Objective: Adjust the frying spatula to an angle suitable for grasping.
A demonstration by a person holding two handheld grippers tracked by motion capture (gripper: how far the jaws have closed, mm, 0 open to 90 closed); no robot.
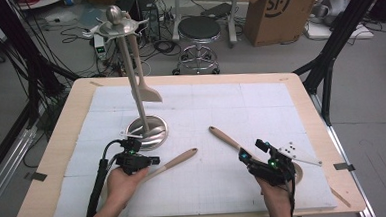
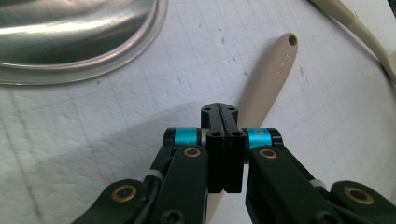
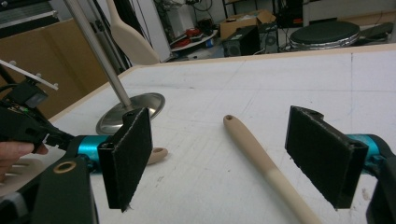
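White gridded mat covers the desk (image 1: 73, 145), with a wood rim showing on all sides and floor clutter beyond: one round stool (image 1: 199, 29) and one cardboard box (image 1: 272, 9) behind the far edge. Most of the mat is bare; the far half and the centre are open.

Left to right: one steel utensil stand (image 1: 147, 131) sits left of centre, a round dished base with a tall pole, and one pale spatula (image 1: 147, 91) hangs from its top ring. The base dish looks bare apart from the pole. Left tongs (image 1: 153, 161) sit just in front of the base, pressed together; in the left gripper view the first wooden spoon handle (image 2: 268, 79) runs under them, and I cannot tell if they pinch it. The second wooden handle (image 3: 261, 158) lies right of centre on the mat. Right tongs (image 3: 233, 161) stand wide apart, pads either side of this handle, not touching it.

Count: two wooden handles, one spatula, one stand.
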